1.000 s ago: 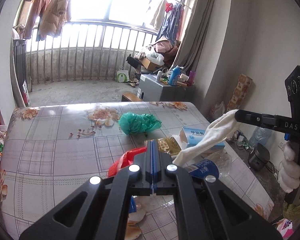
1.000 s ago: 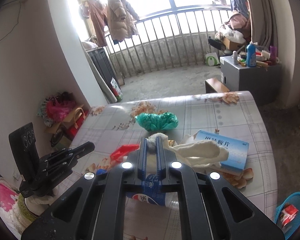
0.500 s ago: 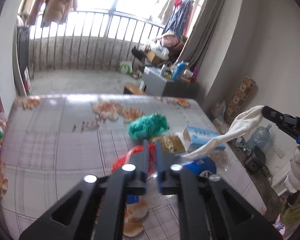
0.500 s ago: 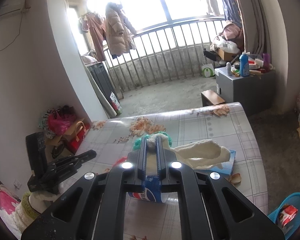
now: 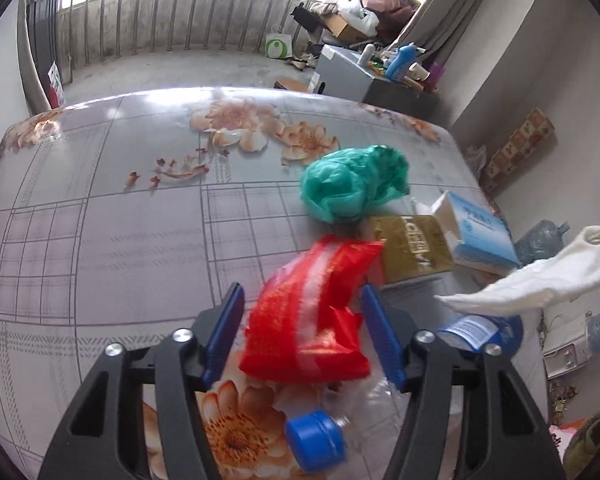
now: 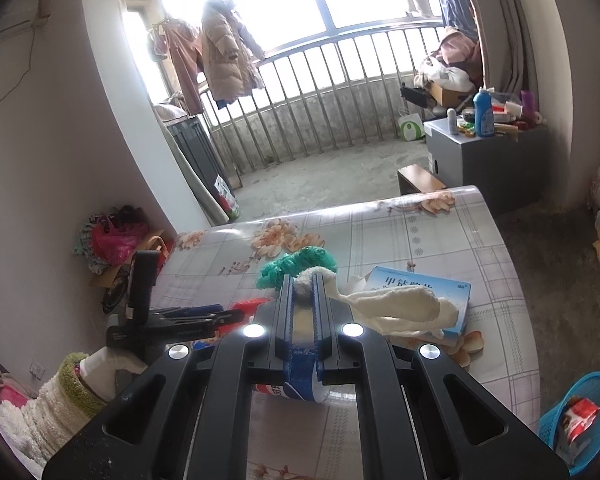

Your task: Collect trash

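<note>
Trash covers the near-right part of the bench (image 5: 100, 208), all of it within reach of both tongs. Largest to smallest: green bag (image 5: 352, 184) just beyond the left tongs (image 5: 302, 322); red bag (image 5: 312, 312) right between their blue pads; blue box (image 5: 480, 236) ahead and to their right, with a gold pack (image 5: 412, 248) touching it; white cloth (image 6: 400, 306) hanging from the right tongs (image 6: 302, 308); bottle (image 5: 316, 434) with a blue cap under the left tongs, close to the camera.

Left tongs: jaws opening, red bag between them, pads not pressing on it. Probably spreading to straddle the bag for a pickup, tilted down at the pile. Right tongs: clenched on the cloth, held raised off the bench, likely waiting to carry it to the bin (image 6: 580, 412).

View differences: the right wrist shows a blue bin on the floor to the right of the bench, one wrapper already inside; the left wrist misses it. The right wrist also shows the left tongs side-on with a gloved hand (image 6: 96, 368) and fuzzy sleeve. The left wrist gives the red bag, gold pack and bottle cap clearly; in the right wrist they are mostly hidden behind the tongs' body. The cloth blocks part of the box in both.
</note>
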A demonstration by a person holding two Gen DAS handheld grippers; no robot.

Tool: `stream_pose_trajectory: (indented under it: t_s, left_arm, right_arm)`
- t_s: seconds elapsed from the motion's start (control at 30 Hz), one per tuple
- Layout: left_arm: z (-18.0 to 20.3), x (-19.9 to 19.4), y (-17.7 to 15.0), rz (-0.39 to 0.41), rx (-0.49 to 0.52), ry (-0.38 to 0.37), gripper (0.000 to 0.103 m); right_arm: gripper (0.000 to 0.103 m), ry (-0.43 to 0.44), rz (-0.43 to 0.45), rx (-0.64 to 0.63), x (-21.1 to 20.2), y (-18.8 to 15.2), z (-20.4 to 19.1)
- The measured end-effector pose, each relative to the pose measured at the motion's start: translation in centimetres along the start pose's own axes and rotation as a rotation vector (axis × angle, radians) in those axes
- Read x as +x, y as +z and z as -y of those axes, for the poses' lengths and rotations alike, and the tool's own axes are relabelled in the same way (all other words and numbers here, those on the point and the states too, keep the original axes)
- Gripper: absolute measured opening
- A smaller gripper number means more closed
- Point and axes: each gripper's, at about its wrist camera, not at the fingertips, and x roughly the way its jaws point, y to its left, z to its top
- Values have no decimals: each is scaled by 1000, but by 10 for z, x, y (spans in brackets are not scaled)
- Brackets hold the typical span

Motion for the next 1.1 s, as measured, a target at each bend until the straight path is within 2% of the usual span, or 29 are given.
stream_pose_trajectory:
  t_s: [0.03,0.1,0.3,0.5,0.57,0.67,0.83,1.1]
  left_arm:
    - [-1,1,1,-1,3,1,40]
    - [-4,0,2,13,-2,-4,35]
    - [1,-26,4,112,44,19,33]
    - [16,-79,11,244,106,67,32]
    - [23,-97,13,282,119,61,32]
    - [35,-120,12,320,132,26,32]
    - [75,-144,8,340,186,-91,33]
    - [161,-140,3,291,325,-259,33]
  right_arm:
    - [7,-1,-2,2,1,0,1]
    - [7,-3,-4,7,2,-1,2]
    - [7,-5,16,17,-1,1,1]
    - [7,10,107,39,-30,12,3]
    - [7,17,136,53,-40,13,7]
    - [7,15,180,75,-59,13,14]
    - [7,-25,233,115,-87,4,32]
    - [7,-124,316,227,-140,-27,79]
